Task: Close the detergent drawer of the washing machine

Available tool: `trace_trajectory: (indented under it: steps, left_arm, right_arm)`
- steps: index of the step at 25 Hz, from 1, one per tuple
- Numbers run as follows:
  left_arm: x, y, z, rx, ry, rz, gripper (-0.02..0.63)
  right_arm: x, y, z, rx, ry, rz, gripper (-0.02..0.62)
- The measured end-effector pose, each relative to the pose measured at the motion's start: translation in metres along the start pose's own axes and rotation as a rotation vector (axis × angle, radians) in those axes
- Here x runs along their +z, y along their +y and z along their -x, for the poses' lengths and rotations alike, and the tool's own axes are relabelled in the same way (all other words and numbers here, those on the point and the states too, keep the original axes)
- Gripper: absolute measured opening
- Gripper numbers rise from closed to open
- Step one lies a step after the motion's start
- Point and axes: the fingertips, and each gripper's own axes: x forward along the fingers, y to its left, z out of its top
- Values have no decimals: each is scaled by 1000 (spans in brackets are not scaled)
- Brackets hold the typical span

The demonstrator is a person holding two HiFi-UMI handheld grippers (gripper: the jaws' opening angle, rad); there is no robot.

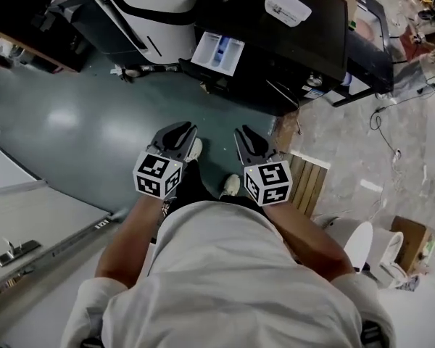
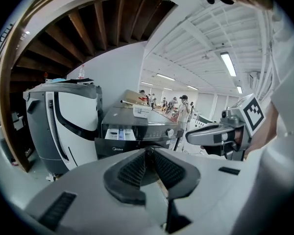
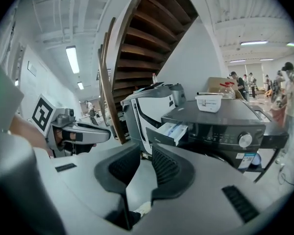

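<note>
Well short of the washing machine (image 1: 275, 42), both tongs hang over the green floor (image 1: 80, 122), nothing touching the appliance. Its detergent drawer (image 1: 217, 53) stands pulled out from the upper left of the front, white inside with a blue insert. From the head view only the machine's dark top and the drawer show; its front face is out of sight there, and the person's white shirt (image 1: 225, 281) covers the lower part of the picture.

Bare forearms reach forward side by side, each holding its tool with the marker cube nearest the body and the tips aimed at the machine. The left tongs (image 1: 188, 127) point at the drawer's side of the machine, and their ribbed pads meet at the tip with nothing between them (image 2: 148, 151). The right tongs (image 1: 241, 130) have their pads a little apart, floor showing through the gap (image 3: 146, 148). Two pale shoes (image 1: 232, 185) peek out between the tools.

"Midea" reads on the panel just below the drawer (image 2: 118, 132) in the left gripper view. A white container (image 3: 208, 102) sits on the machine's top; its label is too small to read, as are the stickers low on the front. Left of the machine stands a white appliance (image 1: 152, 6), cut off by the frame edge.
</note>
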Motion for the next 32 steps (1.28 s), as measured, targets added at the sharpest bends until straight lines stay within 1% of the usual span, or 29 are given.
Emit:
trace_trajectory:
  steps: [3,6,12,15,23,28,32]
  left_arm:
    - [7,19,-16,-32,12,-34,51]
    - [10,42,-37,-88,36,-62,51]
    - [10,87,-69,-187,72,-111,52]
    - [7,99,-86,-246,94,-125,52]
    - [-9,134,-120,-354,157,-171,52]
    - [-11,147,-140,-404,186,-197,52]
    - [-10,154,-152,-423,191,-209,52]
  right_arm:
    - [2,-6,-20,-29,10,-15,77]
    - [2,-10,-48,-64,33,-19,77]
    - [2,-18,-96,-166,71,-47,77]
    - [-2,-29,-112,-230,93,-69,77]
    - [-14,-44,-154,-346,142,-99,75]
    - [-20,-52,-167,-415,153,-142,75]
    - [-26,-57,-174,-449,165,-181,75]
